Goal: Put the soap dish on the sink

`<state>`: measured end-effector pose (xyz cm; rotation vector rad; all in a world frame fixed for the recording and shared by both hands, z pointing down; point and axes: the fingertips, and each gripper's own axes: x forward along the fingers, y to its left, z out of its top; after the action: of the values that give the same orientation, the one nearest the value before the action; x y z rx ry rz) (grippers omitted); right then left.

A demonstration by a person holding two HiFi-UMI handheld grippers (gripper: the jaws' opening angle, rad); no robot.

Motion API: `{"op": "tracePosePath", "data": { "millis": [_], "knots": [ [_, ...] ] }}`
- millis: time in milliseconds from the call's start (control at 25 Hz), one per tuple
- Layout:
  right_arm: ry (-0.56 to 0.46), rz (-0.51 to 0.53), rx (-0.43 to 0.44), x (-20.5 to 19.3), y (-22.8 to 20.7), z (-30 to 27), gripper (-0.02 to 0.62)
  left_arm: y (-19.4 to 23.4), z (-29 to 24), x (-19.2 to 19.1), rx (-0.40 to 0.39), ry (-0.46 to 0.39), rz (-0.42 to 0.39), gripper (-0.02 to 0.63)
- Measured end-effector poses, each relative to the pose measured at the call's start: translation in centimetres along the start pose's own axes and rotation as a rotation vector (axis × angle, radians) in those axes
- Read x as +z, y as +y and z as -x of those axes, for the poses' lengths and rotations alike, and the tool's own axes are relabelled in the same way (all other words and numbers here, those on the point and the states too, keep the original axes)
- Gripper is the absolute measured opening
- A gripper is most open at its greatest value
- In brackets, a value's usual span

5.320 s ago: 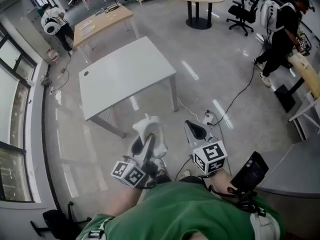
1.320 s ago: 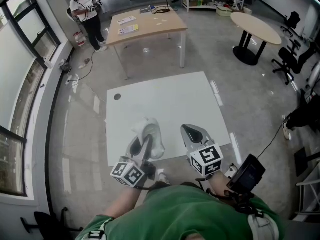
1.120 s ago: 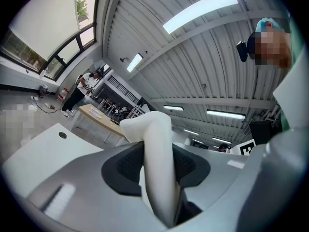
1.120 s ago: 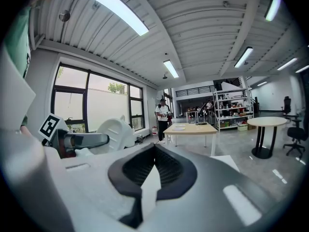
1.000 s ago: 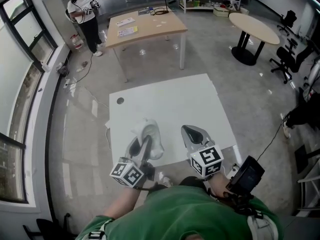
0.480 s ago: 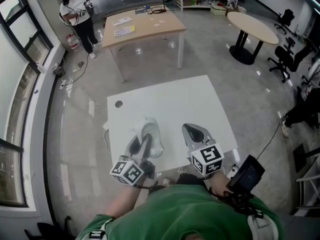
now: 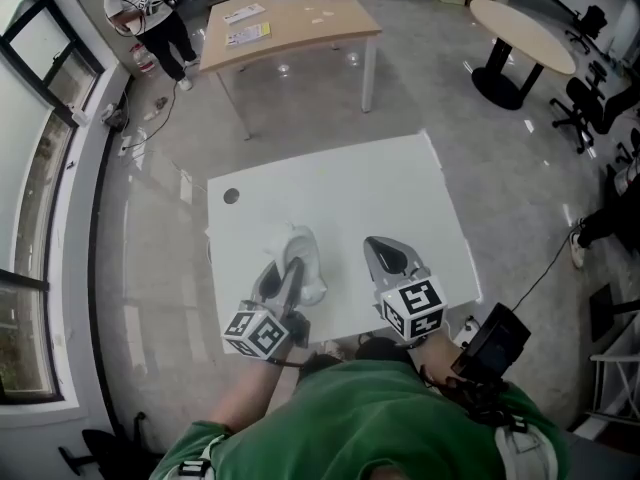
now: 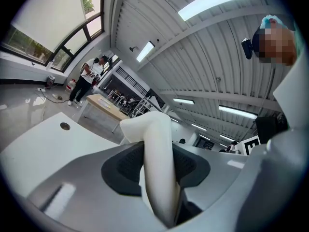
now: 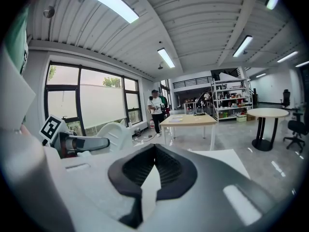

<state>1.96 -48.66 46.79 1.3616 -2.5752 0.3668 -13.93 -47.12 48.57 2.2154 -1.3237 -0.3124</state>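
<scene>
Soap dish [image 7: 304, 252], white, pinched between jaws of left gripper [image 7: 284, 276], over 6 o'clock edge of white table [image 7: 370, 193], right gripper [image 7: 380, 250] at its 3 o'clock, jaws pressed together, empty, open floor [image 7: 160, 258] around table, wooden table [image 7: 290, 23] at 12 o'clock.

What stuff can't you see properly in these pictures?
- Sink: in no view.
- Soap dish: lower half hidden inside the left tool, left gripper view; partly covered by that tool, head view.
- Papers on the wooden table: too small to read, head view.
</scene>
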Motion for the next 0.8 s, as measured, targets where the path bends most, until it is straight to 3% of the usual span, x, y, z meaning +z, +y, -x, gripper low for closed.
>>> {"op": "tracePosePath", "data": {
  "millis": [800],
  "knots": [
    [0.198,-0.104,0.036,-8.7,-5.3,-6.6,0.003,9.3,-6.7,-11.0,0.185,0.272,0.087,0.153]
  ]
}}
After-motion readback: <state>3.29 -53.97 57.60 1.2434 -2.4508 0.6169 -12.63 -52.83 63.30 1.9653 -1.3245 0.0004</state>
